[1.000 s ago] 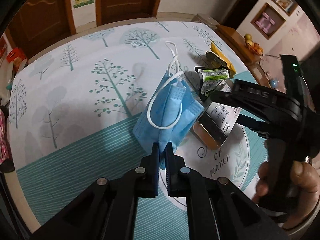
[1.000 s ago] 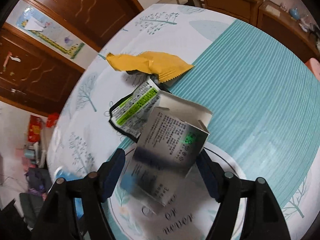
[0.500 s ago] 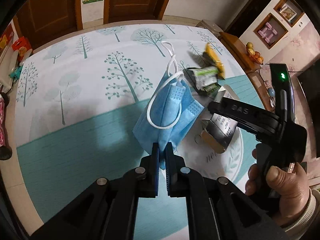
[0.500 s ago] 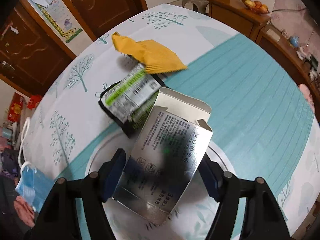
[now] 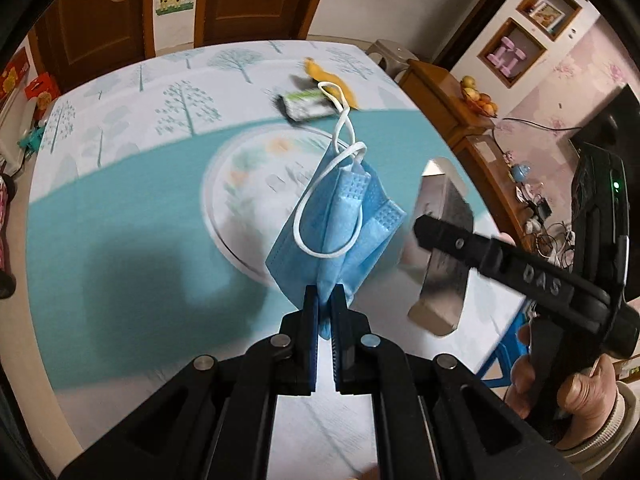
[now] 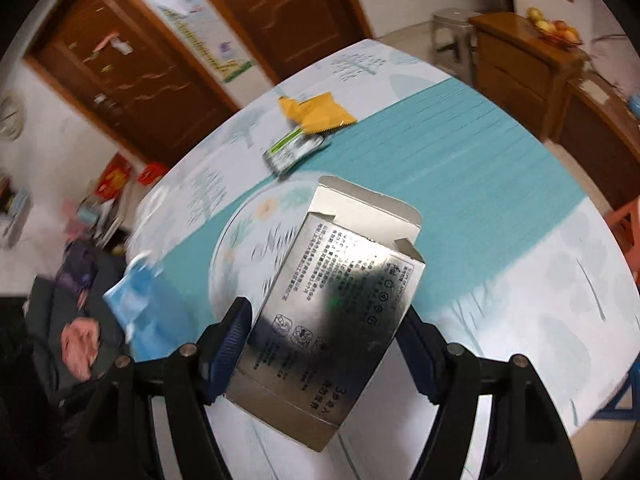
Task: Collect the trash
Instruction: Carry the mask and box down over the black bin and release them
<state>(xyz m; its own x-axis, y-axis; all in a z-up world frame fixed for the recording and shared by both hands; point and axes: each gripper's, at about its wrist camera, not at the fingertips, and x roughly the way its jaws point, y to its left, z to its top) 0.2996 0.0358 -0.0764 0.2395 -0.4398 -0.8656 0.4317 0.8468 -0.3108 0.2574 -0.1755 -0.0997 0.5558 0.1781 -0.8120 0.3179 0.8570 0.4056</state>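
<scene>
My left gripper (image 5: 325,312) is shut on a blue face mask (image 5: 340,228) with white ear loops and holds it in the air above the table. My right gripper (image 6: 324,344) is shut on a silver cardboard box (image 6: 336,316) with an open flap, also lifted; the box shows in the left wrist view (image 5: 444,248) at the right. A yellow wrapper (image 6: 316,114) and a green-and-white wrapper (image 6: 294,150) lie on the far part of the table. The mask shows blurred at the left of the right wrist view (image 6: 140,304).
The round table has a teal and white cloth with tree prints and a round white centre patch (image 5: 256,184). A wooden cabinet with a fruit bowl (image 5: 478,98) stands to the right. Brown doors are behind the table. A grey stool (image 6: 450,28) stands by the cabinet.
Both grippers have risen and pulled back from the table with the mask and the box. The two wrappers now look farther away.
</scene>
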